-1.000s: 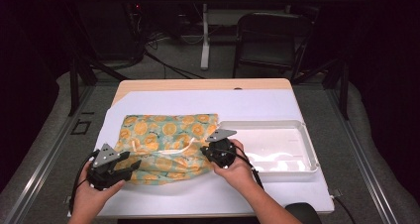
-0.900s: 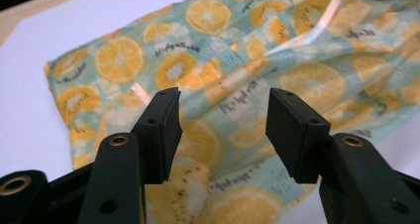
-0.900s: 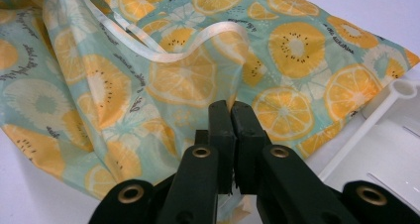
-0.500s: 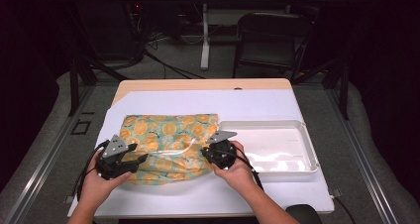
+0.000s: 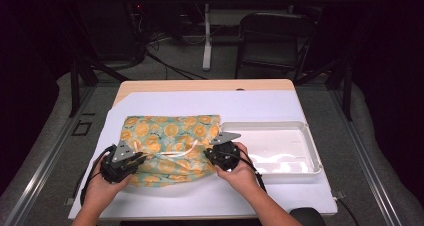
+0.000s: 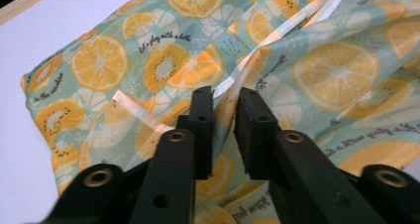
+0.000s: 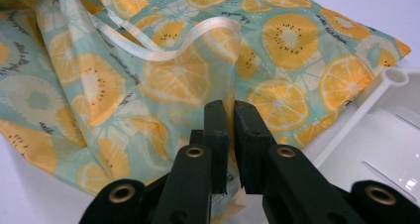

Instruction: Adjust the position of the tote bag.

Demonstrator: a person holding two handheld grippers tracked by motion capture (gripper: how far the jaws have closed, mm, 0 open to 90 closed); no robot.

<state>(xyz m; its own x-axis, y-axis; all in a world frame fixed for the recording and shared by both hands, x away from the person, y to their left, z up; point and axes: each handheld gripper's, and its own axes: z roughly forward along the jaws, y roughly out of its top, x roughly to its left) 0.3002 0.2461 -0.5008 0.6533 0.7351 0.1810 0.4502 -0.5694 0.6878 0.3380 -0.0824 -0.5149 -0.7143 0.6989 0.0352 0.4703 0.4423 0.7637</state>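
**Printed cloth pinched at both ends**

In the left gripper view, the left gripper point(image 6: 223, 97) is seen with its jaws drawn close on a raised fold of the fruit-print cloth point(image 6: 317, 70); they have just been closing, and the fabric is caught between the pads. In the right gripper view, the right gripper point(image 7: 230, 110) is likewise clamped on a ridge of the same cloth, its jaws having just eased slightly apart, though the fold is not let go. How deep the fabric runs into either grip is hidden by the black jaws.

In the high view, the cloth is spread at the centre of the frame on the white table cover point(image 5: 260, 103), with the left gripper at its lower left edge and the right gripper at its right edge. A pale ribbon point(image 7: 168, 48) is looped across the print. The white tray point(image 5: 306, 131) is placed just right of the cloth; its contents are hard to make out under glare. Both forearms are cut off at the bottom edge.
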